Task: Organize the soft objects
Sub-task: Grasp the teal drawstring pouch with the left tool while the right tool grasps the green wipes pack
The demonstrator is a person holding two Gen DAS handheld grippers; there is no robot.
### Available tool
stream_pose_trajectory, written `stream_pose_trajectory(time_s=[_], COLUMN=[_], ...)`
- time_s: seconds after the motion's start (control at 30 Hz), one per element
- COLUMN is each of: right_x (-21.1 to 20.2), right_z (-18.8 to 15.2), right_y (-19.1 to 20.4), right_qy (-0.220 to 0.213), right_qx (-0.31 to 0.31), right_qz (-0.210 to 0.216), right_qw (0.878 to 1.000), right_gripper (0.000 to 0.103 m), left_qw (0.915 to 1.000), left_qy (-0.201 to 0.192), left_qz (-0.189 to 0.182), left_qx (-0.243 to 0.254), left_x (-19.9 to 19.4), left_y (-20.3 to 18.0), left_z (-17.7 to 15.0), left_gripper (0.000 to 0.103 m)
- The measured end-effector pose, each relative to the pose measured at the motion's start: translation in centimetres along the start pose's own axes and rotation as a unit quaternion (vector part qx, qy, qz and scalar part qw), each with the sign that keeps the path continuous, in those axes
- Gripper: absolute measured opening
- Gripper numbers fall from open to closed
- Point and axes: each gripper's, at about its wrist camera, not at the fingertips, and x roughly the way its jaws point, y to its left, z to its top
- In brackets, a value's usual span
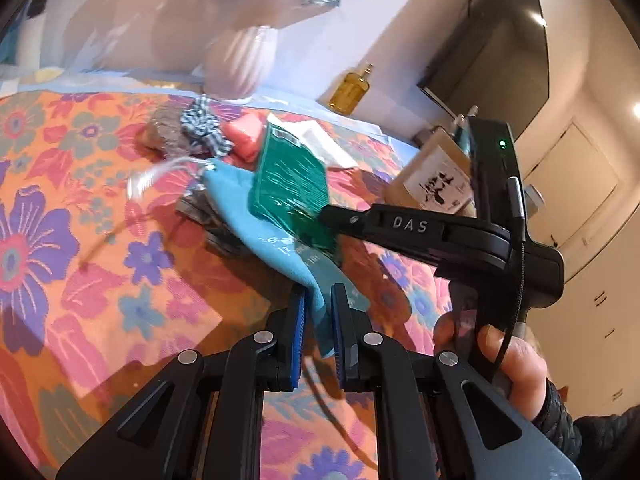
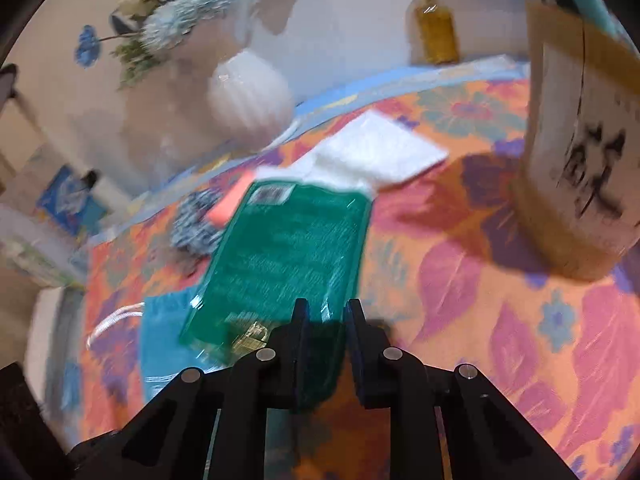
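Left wrist view: the left gripper (image 1: 319, 300) is clamped on the light-blue cloth drawstring pouch (image 1: 256, 208) on the floral tablecloth (image 1: 80, 240), the right gripper (image 2: 327, 312) pinching the glossy green plastic packet (image 2: 288, 248) above it, so I would lift the packet clear slowly, pouch pinned.

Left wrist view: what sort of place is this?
Likely a home room, with a table set against a wall: floral tablecloth, white ribbed vase of artificial flowers, amber bottle by the wall, and a wall-mounted dark screen.
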Motion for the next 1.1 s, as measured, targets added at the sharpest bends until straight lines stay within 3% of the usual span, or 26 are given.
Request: stream_pose_trajectory(time_s=[0.07,0.1,0.13,0.23,0.3,0.4,0.43,0.47,0.6,0.77,0.9,0.97,1.1], right_x=[-0.2,-0.3,-0.3,-0.3,-0.4,0.3,0.4,0.4,1.3,2.5,3.7,3.8,2.5], right_z=[-0.4,-0.4,-0.3,0.0,0.3,0.7,0.7,0.8,1.7,2.3,1.9,1.4,0.5], right_y=[-0.2,-0.3,-0.5,-0.7,-0.3,0.0,0.0,0.0,0.7,1.8,3.9,4.7,5.1], right_qy=[0.005,0.010,0.016,0.024,0.017,0.021,0.018,0.015,0.020,0.041,0.058,0.066,0.046], right_qx=[0.009,0.017,0.026,0.061,0.064,0.058,0.057,0.054,0.041,0.049,0.031,0.015,-0.013], right_qz=[0.013,0.019,0.026,0.082,0.066,0.054,0.054,0.053,0.042,0.076,0.090,0.100,0.096], right_qw=[1.000,1.000,0.999,0.994,0.996,0.997,0.997,0.997,0.998,0.995,0.994,0.993,0.994], right_gripper=[0.022,0.035,0.055,0.088,0.089,0.090,0.090,0.091,0.099,0.099,0.101,0.100,0.078], left_qw=[1.0000,1.0000,0.9999,0.9995,0.9986,0.9980,0.9980,0.9982,0.9993,0.9996,0.9996,0.9995,0.9991], left_qy=[0.000,0.002,0.007,0.026,0.039,0.042,0.039,0.033,0.017,-0.020,-0.007,-0.004,-0.006], left_qz=[0.005,0.003,-0.005,0.012,0.034,0.033,0.028,0.028,0.015,-0.017,-0.018,-0.026,-0.040], left_qx=[-0.004,-0.008,-0.011,-0.011,-0.010,-0.033,-0.041,-0.042,-0.030,-0.009,0.021,0.020,0.011], left_x=[0.1,0.2,0.6,2.0,3.4,4.6,4.7,4.6,3.6,0.1,0.1,0.0,-0.8], left_y=[-0.2,-0.1,-0.1,0.2,0.4,1.2,1.5,1.6,1.2,0.3,-0.4,-0.1,0.4], left_z=[0.2,0.4,0.7,1.5,2.1,2.4,2.5,2.6,2.3,1.3,1.4,1.2,0.4], left_gripper=[0.009,0.010,0.011,0.030,0.030,0.029,0.026,0.016,0.008,0.008,0.008,0.008,0.008])
